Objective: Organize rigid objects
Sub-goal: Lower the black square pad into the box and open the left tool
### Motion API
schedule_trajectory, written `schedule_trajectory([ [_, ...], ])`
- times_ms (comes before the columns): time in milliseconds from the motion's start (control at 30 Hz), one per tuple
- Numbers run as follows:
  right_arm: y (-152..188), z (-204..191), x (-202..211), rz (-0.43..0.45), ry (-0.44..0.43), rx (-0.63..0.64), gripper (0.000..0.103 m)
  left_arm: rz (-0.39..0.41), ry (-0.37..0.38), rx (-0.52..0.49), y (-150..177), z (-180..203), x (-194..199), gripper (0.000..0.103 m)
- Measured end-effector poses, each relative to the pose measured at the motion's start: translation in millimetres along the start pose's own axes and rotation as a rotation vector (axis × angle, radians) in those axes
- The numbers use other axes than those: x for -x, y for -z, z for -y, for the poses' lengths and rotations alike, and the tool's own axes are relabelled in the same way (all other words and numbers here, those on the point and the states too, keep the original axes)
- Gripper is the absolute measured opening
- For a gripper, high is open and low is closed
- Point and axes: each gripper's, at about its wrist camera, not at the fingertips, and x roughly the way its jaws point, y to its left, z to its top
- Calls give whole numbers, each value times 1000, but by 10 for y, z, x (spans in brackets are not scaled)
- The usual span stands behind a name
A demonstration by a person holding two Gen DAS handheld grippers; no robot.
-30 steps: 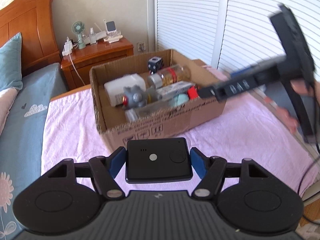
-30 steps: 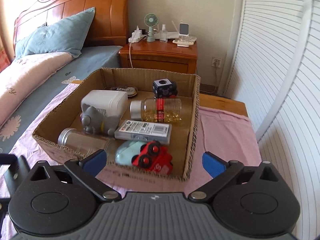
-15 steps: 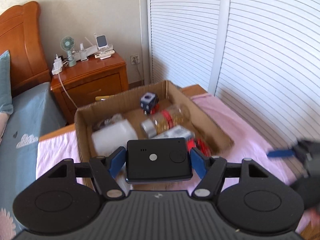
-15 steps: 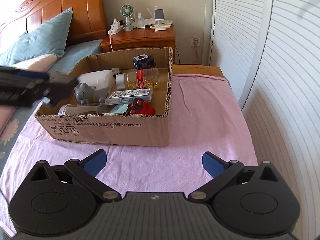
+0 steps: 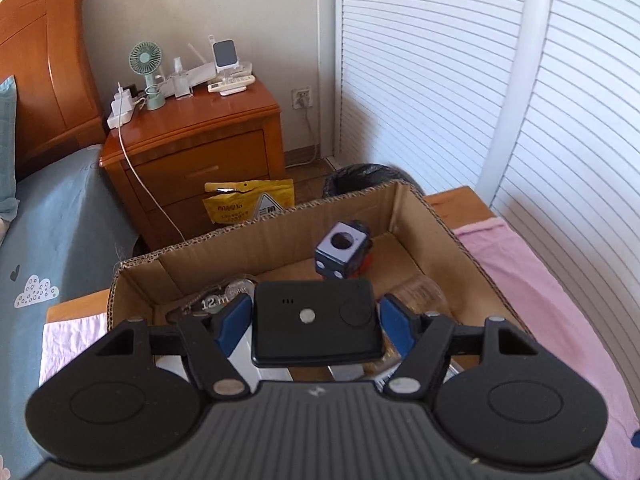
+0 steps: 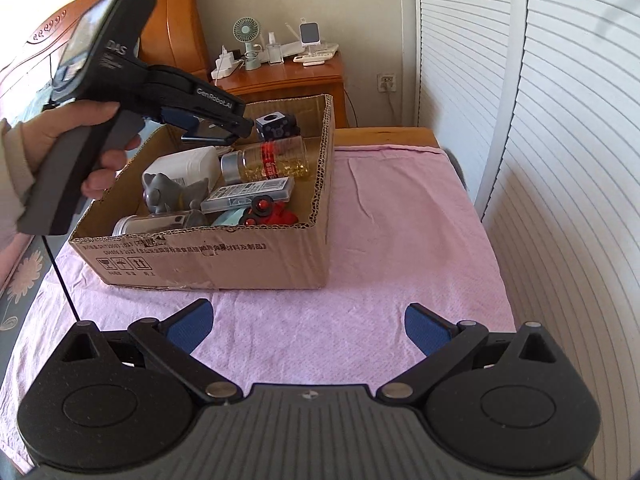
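Note:
My left gripper (image 5: pixel 314 320) is shut on a flat black device (image 5: pixel 316 322) and holds it above the open cardboard box (image 5: pixel 448 236). The right wrist view shows this gripper (image 6: pixel 224 128) over the box's (image 6: pixel 240 256) far part. The box holds a dark cube (image 6: pixel 276 124), a clear jar of yellow capsules (image 6: pixel 268 160), a white bottle (image 6: pixel 180 168), a grey toy figure (image 6: pixel 164 196), a flat case (image 6: pixel 248 194), a red toy car (image 6: pixel 272 212) and a metal-capped jar (image 6: pixel 156 224). My right gripper (image 6: pixel 308 328) is open and empty over the pink cloth (image 6: pixel 400 248), in front of the box.
A wooden nightstand (image 5: pixel 192 148) with a small fan (image 5: pixel 146 60) and chargers stands behind the box. A yellow bag (image 5: pixel 248 200) leans against it. A bed (image 5: pixel 48 232) lies to the left. White louvred doors (image 5: pixel 500 80) run along the right.
My left gripper moved forward over the box with the black device. My right gripper drew back a little from the box and stayed open.

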Motion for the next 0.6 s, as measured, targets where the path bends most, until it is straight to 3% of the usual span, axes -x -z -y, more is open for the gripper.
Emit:
schedule_trajectory([
  [67, -1, 14, -7, -1, -5, -4, 103, 16, -11, 9, -2, -20, -3, 90],
  [300, 2, 5, 15, 0, 13, -10, 103, 56, -48, -34, 35, 9, 256, 92],
  [600, -10, -129, 214, 22, 53, 1, 103, 131, -61, -41, 331, 2, 1094, 97],
])
